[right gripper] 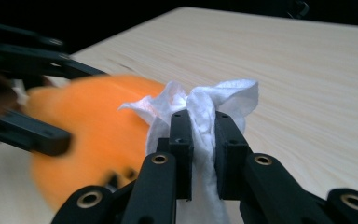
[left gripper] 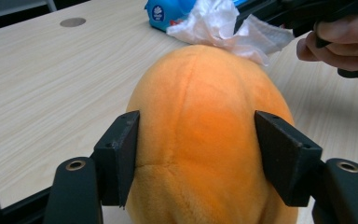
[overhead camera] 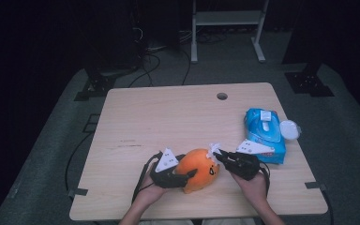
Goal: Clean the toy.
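The left gripper [overhead camera: 193,174] was clamped on an orange plush toy [overhead camera: 198,169], one jaw pressed into each flank of its rounded body, as the left gripper view showed [left gripper: 196,158]. The right gripper [overhead camera: 217,154] had its jaws closed together on a crumpled white wipe [overhead camera: 213,149], the tissue bunched up above the jaw tips in the right gripper view [right gripper: 200,107]. That wipe touched the toy's upper end, at about 2 o'clock on its body in the high view.

The toy [left gripper: 205,121] lay on the light wooden table [overhead camera: 168,122] near its front edge, at about 6 o'clock of the tabletop, between the two hands. A small dark face mark showed on its right side. At 3 o'clock from the toy, just beyond the right gripper, lay a blue wet-wipe pack [overhead camera: 265,133] with its flap lifted, and a white round lid [overhead camera: 289,129] sat just beside the pack's right edge. A round cable hole [overhead camera: 222,96] sat near the table's far edge, at 12 o'clock.
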`<state>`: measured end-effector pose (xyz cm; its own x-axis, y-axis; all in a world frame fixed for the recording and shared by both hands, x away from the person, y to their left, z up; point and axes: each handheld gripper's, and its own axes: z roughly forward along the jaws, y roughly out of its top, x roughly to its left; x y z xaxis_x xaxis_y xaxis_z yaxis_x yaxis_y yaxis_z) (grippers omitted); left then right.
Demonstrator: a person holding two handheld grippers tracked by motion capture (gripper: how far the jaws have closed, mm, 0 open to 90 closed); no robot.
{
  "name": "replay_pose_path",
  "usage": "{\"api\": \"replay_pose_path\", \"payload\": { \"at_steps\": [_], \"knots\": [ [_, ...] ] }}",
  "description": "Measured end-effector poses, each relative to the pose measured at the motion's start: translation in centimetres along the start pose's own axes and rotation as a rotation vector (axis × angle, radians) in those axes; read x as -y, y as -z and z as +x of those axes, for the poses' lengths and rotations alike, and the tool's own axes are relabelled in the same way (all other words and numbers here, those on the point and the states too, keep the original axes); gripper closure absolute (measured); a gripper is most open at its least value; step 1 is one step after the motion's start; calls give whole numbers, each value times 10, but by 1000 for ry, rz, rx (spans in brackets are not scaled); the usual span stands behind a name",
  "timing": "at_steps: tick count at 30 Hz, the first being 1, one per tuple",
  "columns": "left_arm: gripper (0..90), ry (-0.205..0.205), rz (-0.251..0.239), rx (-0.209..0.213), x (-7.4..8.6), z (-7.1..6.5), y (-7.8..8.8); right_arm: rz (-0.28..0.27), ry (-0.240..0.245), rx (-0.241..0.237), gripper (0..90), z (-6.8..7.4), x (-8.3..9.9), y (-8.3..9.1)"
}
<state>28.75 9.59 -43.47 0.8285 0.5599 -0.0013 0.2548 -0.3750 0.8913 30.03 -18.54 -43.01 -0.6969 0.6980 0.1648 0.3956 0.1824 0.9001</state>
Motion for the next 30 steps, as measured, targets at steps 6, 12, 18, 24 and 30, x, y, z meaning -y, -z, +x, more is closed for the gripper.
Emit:
{"api": "replay_pose_path", "payload": {
  "at_steps": [6,12,18,24,30],
  "knots": [
    [360,87,-3,1,9,19,5,19,-58,-5,787,-8,10,-2],
    [360,136,-5,11,15,29,9,-19,-8,-60,787,10,2,0],
    [361,133,-6,12,14,28,9,13,-38,-52,787,0,8,-4],
    [362,101,-10,14,13,24,7,-11,-68,-84,788,0,6,-2],
    [362,54,-11,14,9,15,5,-40,-35,-114,788,6,-1,2]
  ]
}}
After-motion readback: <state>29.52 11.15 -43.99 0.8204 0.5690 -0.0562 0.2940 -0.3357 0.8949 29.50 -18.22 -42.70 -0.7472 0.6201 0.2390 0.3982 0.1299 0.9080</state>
